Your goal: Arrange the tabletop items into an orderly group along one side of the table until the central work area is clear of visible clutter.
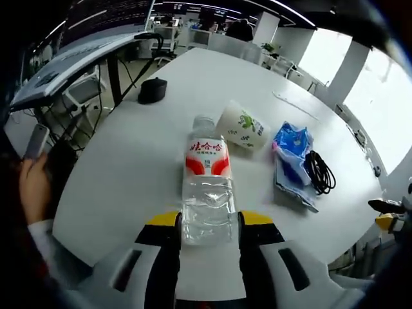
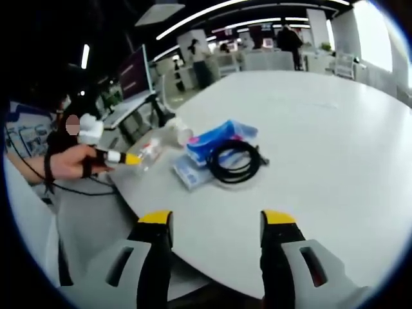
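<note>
At the near edge of the white table, in the left gripper view, a clear water bottle with a red and white label lies on its side, its base between the yellow-tipped jaws of the left gripper and its cap pointing toward the table's middle. Both jaws sit against the bottle's sides, closed on it. Just past the cap, a white paper cup with a green print lies tipped over, mouth toward the bottle. Beside it, toward the right edge, a blue plastic packet rests on a flat blue-grey pouch, with a coiled black cable on top of them. A small black case sits alone near the far left edge. In the right gripper view, the right gripper hangs over the near edge of the table with its jaws wide apart and nothing between them. Beyond it lie the cable, the packet and the pouch, close to the left edge. A hand at that edge carries the left gripper, its yellow tip on the bottle. The cup lies just behind.
</note>
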{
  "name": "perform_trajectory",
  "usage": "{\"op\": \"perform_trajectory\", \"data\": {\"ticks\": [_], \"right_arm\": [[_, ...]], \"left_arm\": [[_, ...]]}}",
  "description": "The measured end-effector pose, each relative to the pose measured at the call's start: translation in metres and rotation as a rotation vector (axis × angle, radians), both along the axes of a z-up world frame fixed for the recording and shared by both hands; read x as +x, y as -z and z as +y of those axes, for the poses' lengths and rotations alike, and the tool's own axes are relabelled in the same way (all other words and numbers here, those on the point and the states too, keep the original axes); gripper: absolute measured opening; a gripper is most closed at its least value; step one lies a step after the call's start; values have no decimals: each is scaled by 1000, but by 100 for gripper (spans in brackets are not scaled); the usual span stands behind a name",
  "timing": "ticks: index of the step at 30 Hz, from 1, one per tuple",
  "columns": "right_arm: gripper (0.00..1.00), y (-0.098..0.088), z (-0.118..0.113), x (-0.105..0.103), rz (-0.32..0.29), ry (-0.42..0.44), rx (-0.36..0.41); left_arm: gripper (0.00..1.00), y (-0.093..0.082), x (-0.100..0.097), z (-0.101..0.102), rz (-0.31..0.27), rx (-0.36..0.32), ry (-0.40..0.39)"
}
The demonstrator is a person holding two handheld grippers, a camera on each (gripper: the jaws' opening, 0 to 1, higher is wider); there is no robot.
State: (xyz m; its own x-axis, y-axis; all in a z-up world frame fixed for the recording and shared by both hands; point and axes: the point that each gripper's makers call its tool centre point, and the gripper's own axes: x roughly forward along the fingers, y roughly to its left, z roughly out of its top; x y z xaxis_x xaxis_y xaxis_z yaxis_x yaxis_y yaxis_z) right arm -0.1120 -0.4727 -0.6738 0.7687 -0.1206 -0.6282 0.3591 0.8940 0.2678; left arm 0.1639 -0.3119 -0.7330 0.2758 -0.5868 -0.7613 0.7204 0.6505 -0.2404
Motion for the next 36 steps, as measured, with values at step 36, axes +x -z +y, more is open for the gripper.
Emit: {"op": "perform_trajectory", "data": {"ticks": [36], "right_arm": [[53, 1, 1, 5, -2, -12, 0]], "left_arm": [[36, 0, -10, 5, 10, 20, 78]]}}
